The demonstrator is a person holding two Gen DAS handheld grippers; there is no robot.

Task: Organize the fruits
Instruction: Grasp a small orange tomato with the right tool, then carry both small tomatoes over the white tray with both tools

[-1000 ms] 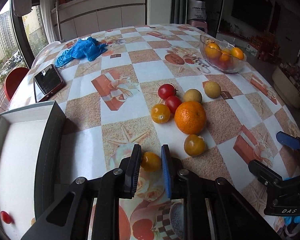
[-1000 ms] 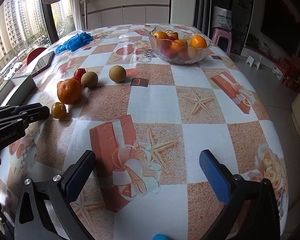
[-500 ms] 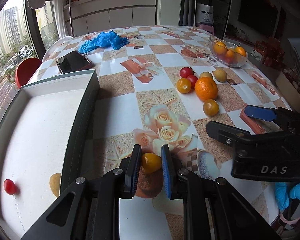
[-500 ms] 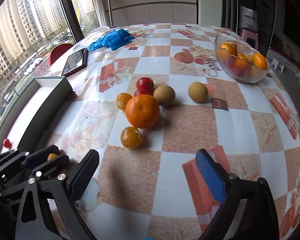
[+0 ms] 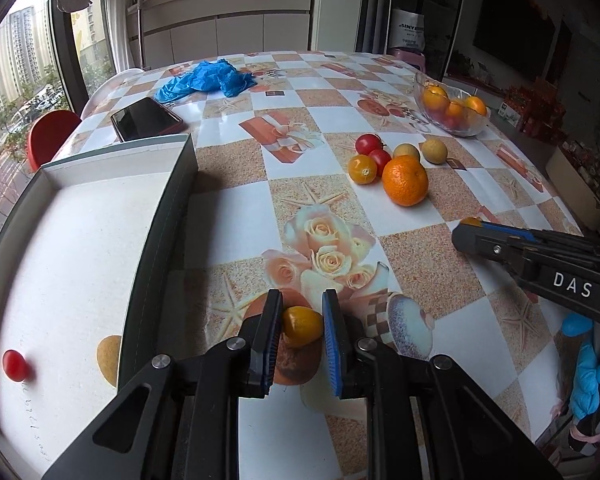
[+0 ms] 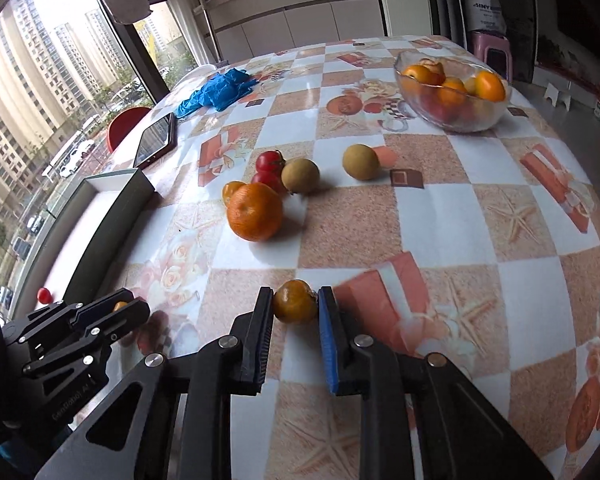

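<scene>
Left hand-held gripper (image 5: 302, 322): clamped on one yellow tomato (image 5: 302, 325), held above the bench (image 5: 236, 168) just right of the box (image 5: 156, 220); tomato's long axis ran across the fingers.
Right hand-held gripper (image 6: 295, 302): fingers touched both sides of one orange-yellow tomato (image 6: 295, 301) on the bench, nearer the camera than the orange (image 6: 254, 212); whether it had left the cloth, cannot tell.
Box: two fruits inside, one red cherry tomato (image 5: 15, 365) and one tan fruit (image 5: 109, 354) against its right wall.
Cluster around orange: one orange, two red tomatoes (image 6: 269, 161), one yellow tomato, two tan longans (image 6: 300, 176).
Glass bowl (image 6: 452, 92): beyond the orange; fruit count unclear.
Phone (image 5: 146, 119): one, beyond the box.
Blue gloves (image 5: 206, 80): one heap, beyond the phone.
</scene>
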